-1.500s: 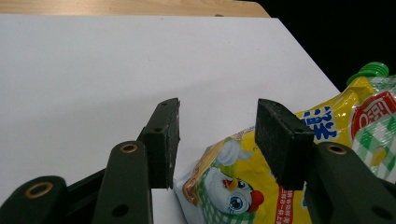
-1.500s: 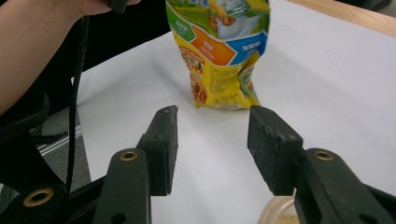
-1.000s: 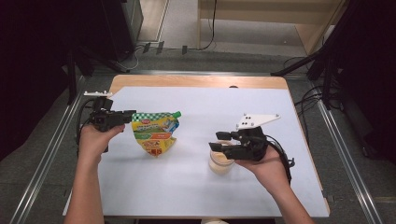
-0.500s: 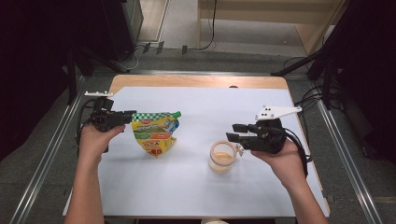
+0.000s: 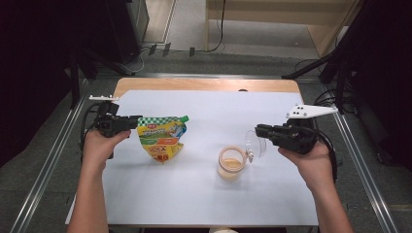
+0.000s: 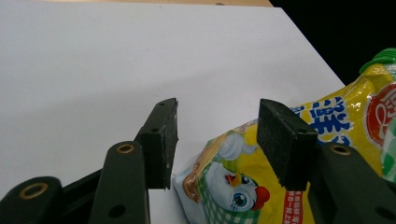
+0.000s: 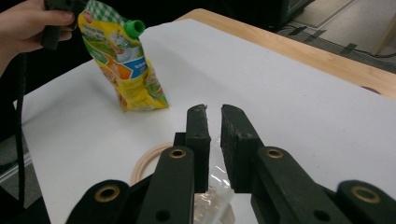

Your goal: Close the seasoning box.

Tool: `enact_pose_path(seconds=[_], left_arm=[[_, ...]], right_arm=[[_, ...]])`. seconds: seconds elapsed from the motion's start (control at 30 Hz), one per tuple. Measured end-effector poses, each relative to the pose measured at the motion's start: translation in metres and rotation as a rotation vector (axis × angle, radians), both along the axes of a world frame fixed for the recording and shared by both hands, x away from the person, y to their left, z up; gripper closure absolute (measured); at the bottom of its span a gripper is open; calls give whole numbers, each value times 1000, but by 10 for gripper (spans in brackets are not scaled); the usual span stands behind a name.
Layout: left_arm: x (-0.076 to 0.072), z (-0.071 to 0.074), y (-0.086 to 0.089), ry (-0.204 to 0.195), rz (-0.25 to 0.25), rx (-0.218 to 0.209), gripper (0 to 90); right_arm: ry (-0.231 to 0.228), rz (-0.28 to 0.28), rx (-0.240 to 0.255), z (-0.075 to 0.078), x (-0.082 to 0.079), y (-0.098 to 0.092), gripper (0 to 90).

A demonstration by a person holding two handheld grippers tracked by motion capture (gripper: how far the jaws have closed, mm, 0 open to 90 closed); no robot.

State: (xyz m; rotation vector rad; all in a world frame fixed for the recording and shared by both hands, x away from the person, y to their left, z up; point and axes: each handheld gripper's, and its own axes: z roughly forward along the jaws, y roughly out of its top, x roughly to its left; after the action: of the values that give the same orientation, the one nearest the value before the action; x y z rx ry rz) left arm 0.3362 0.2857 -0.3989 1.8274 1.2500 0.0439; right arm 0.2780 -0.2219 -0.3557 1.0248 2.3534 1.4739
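Right tool: jaws nearly pressed together, having just been closing. A clear plastic lid hangs at the jaw tips, tilted on edge, lifted off and just to the right of the cup. In the right gripper view a bit of clear plastic shows low between the jaws; the pads appear to pinch it, though the contact itself is hard to see.

Cup: small, pale, with tan contents, open at the top, standing upright on the white sheet of the counter, near the middle and slightly to the right.

Left tool: jaws half spread, level, held at the left edge of the sheet. The top corner of the yellow pouch sits between them in the left gripper view; neither pad presses on it there.

Pouch: green cap pointing right, well apart from the cup.
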Motion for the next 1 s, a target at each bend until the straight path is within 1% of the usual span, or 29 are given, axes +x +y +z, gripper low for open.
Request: enact_pose_path(seconds=[0.13, 0.33, 0.5, 0.8, 0.9, 1.0], left_arm=[[0, 0, 0, 1, 1, 1, 488], [0, 0, 0, 1, 1, 1, 485], [0, -1, -1, 3, 1, 1, 482], [1, -1, -1, 5, -1, 3, 478], [1, -2, -1, 6, -2, 3, 478], [1, -2, -1, 7, -2, 3, 477]], right_arm=[[7, -31, 0, -1, 3, -10, 898], [30, -84, 7, -9, 10, -24, 900], [55, -107, 3, -20, 16, -29, 900], [110, -116, -14, -44, 27, -26, 900], [134, -109, -13, -53, 29, -23, 900], [142, -95, -18, -56, 30, -18, 900]])
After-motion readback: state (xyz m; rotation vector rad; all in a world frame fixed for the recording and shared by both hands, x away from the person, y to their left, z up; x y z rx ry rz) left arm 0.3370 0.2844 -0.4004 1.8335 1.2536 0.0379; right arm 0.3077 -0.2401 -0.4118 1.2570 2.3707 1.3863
